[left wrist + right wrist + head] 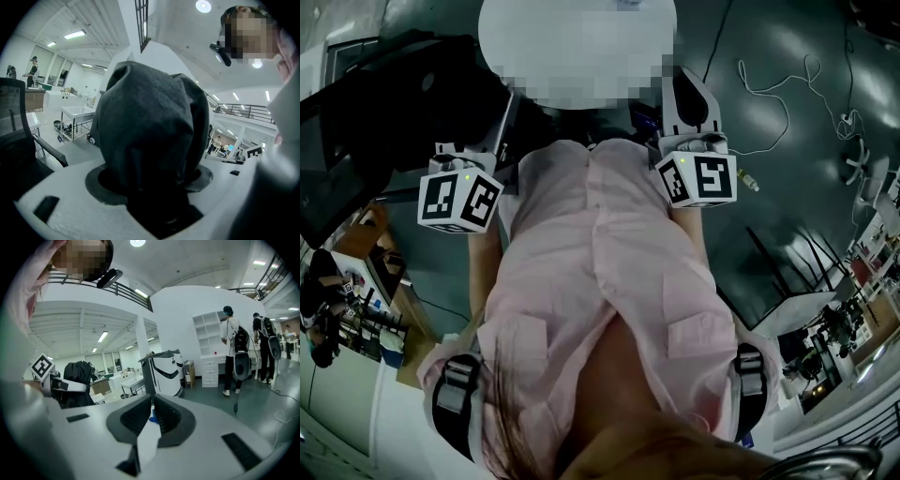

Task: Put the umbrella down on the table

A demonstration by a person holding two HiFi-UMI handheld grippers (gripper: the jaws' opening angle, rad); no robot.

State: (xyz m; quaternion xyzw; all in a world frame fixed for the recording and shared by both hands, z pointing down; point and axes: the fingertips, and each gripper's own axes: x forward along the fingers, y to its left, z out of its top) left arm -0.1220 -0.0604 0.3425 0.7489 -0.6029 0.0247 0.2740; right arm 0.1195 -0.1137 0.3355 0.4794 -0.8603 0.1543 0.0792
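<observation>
A folded dark grey umbrella (150, 122) fills the middle of the left gripper view. It stands upright between the jaws of my left gripper (150, 180), which is shut on its lower part. From the right gripper view the same umbrella (77, 380) shows as a dark bundle at the far left, beside the left gripper's marker cube (41, 366). My right gripper (151, 416) has its ribbed pads (133, 416) nearly together and holds nothing. In the head view both marker cubes (459, 199) (698, 178) are in front of a pink shirt.
A black office chair (18, 136) stands left of the umbrella, with white tables (77, 112) behind it. A white machine (164, 371) is ahead of the right gripper, and two people (232, 348) stand by shelves at the right. A cable (787, 94) lies on the dark floor.
</observation>
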